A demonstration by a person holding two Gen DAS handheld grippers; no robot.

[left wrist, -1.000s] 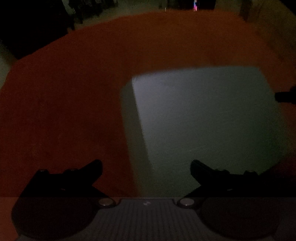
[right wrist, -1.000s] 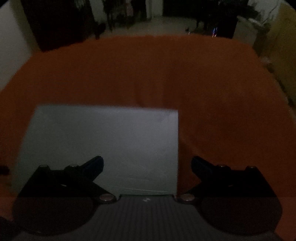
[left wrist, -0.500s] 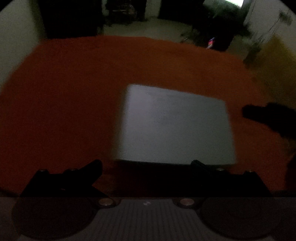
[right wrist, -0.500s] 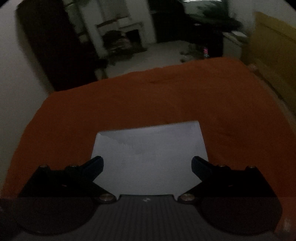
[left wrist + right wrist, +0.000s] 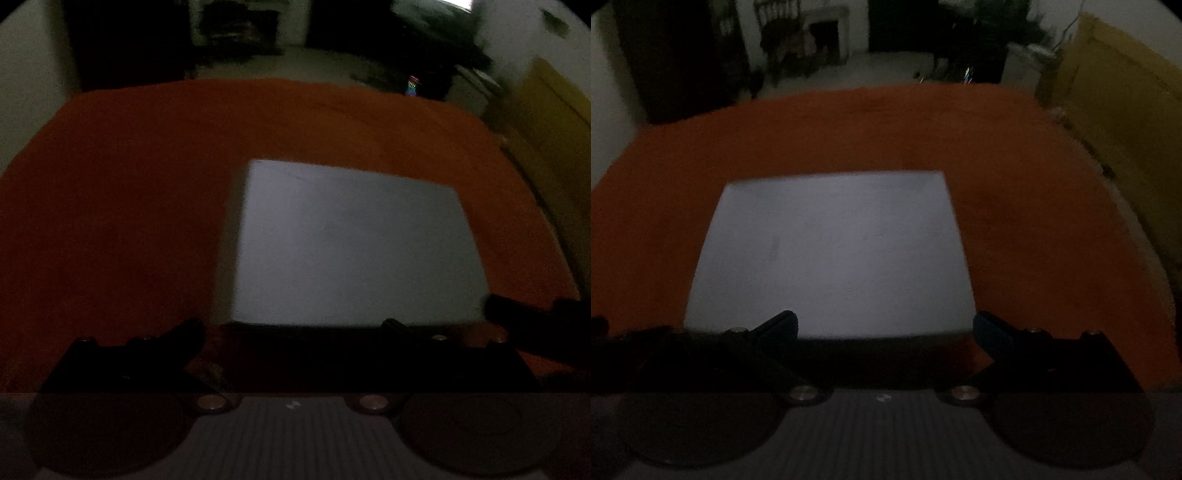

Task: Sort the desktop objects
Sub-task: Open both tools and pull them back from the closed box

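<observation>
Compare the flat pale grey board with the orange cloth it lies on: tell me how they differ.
The flat pale grey rectangular board is smooth with straight edges and sharp corners; the orange cloth looks soft and fuzzy, with rounded borders. The board covers only a middle patch; the cloth spreads far wider on every side. The board stands slightly raised, showing a side edge in the left wrist view; the cloth lies flat. Both are plain and single-coloured.

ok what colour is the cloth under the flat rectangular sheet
Orange-red cloth, under the pale grey sheet; clearest in the right wrist view.

Pale flat box lies on orange cloth.
</observation>
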